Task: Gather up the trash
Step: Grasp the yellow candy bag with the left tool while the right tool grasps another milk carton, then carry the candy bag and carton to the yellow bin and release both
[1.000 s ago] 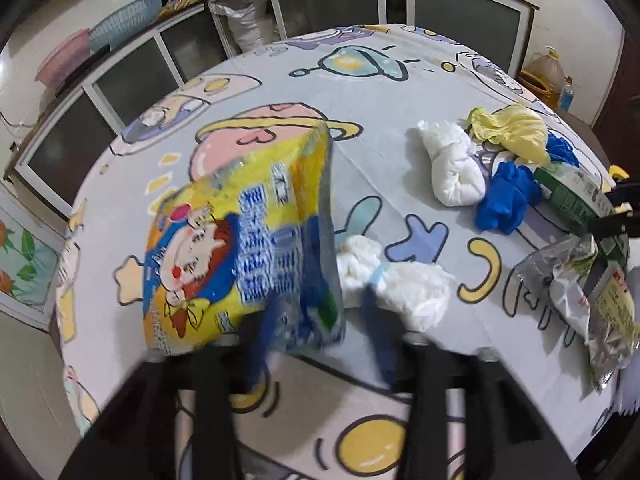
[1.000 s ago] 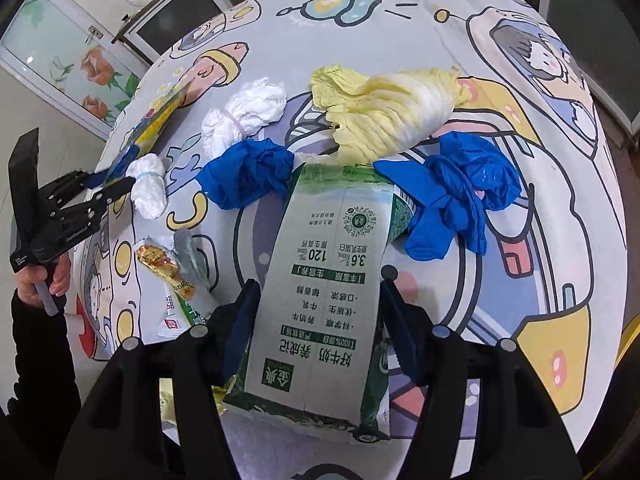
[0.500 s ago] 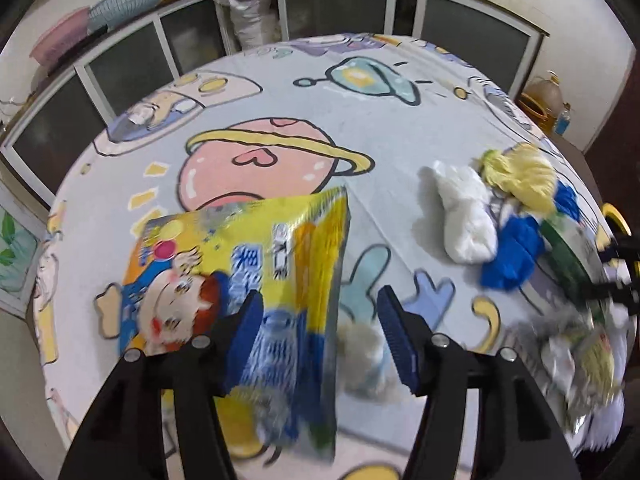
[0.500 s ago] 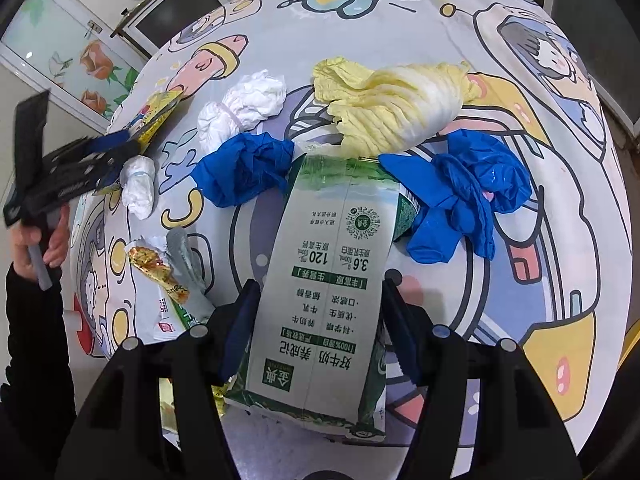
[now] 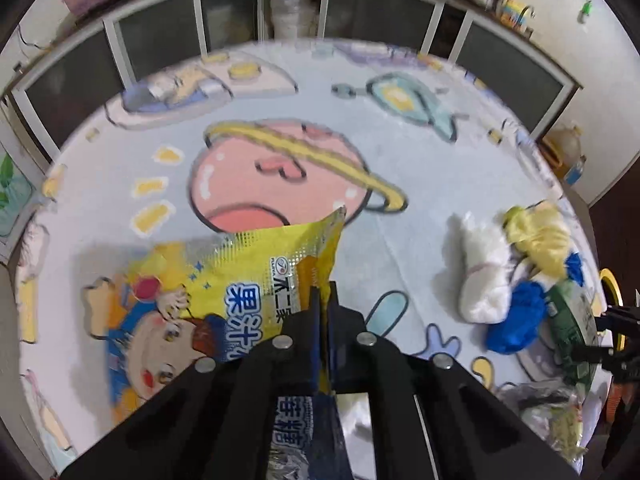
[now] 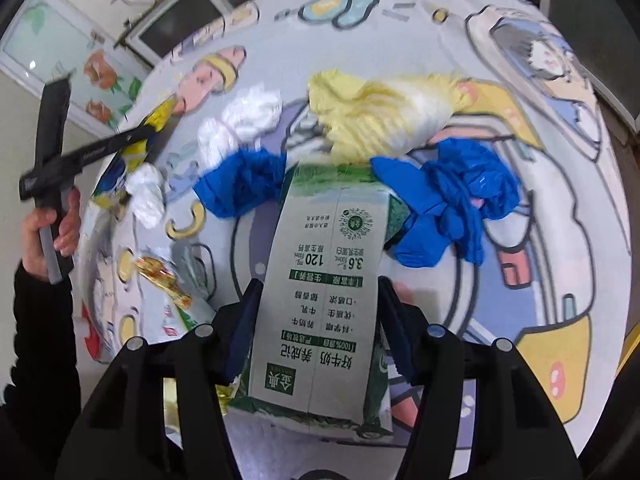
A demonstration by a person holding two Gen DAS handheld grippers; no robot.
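Observation:
My left gripper [image 5: 324,304] is shut on the right edge of a yellow snack bag [image 5: 224,296] with a cartoon face, holding it over the table. The bag and left gripper [image 6: 156,132] also show at the left of the right wrist view. My right gripper [image 6: 316,316] grips a green-and-white milk carton [image 6: 324,292] between its fingers. Around it lie a yellow crumpled bag [image 6: 384,120], blue gloves [image 6: 448,196] [image 6: 240,184], white tissue wads [image 6: 240,124] [image 6: 148,196] and a gold wrapper [image 6: 164,284].
The round table has a cartoon-print cloth [image 5: 280,168]. Glass-door cabinets [image 5: 160,44] run behind it. An oil jug [image 5: 568,148] stands on the floor at right. The trash cluster shows at the right of the left wrist view [image 5: 516,280].
My left gripper was open beside the snack bag, then closed on its edge and lifted it. The right gripper has stayed on the milk carton.

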